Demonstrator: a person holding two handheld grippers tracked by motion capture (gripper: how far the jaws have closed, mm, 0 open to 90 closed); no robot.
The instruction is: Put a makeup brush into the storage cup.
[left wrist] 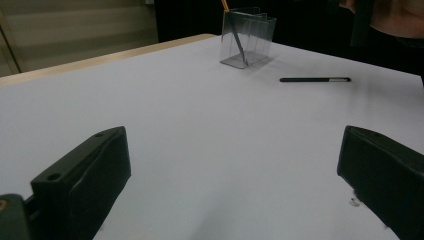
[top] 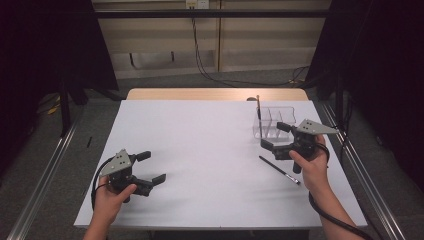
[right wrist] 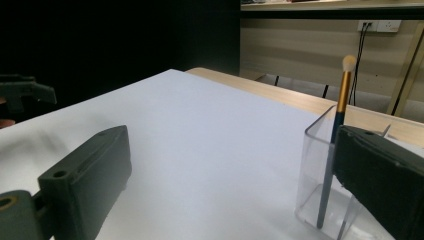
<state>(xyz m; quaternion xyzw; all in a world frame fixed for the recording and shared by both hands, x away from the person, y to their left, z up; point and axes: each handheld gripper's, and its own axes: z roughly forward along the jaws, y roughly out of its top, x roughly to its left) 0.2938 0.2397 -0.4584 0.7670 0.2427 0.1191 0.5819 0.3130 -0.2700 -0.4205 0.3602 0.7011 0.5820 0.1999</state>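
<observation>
A clear plastic organizer [top: 274, 123] stands at the table's far right, and a gold-and-blue makeup brush [top: 259, 113] rests upright in its left compartment. A thin black brush [top: 279, 170] lies flat on the white table, in front of the organizer. My right gripper [top: 275, 135] hovers open just in front of the organizer, above the lying brush's far end. In the right gripper view the organizer [right wrist: 320, 192] and upright brush [right wrist: 335, 135] sit beside the right jaw. My left gripper [top: 151, 167] is open and empty at the near left. Its own view shows the organizer [left wrist: 247, 37] and black brush [left wrist: 315, 79] far off.
The white table top [top: 200, 145] has a wooden strip [top: 215, 94] along its far edge. Dark curtains and metal rails flank the table. Cables hang down the back wall [top: 200, 55]. The right gripper view catches the left gripper [right wrist: 22, 92] at its far left.
</observation>
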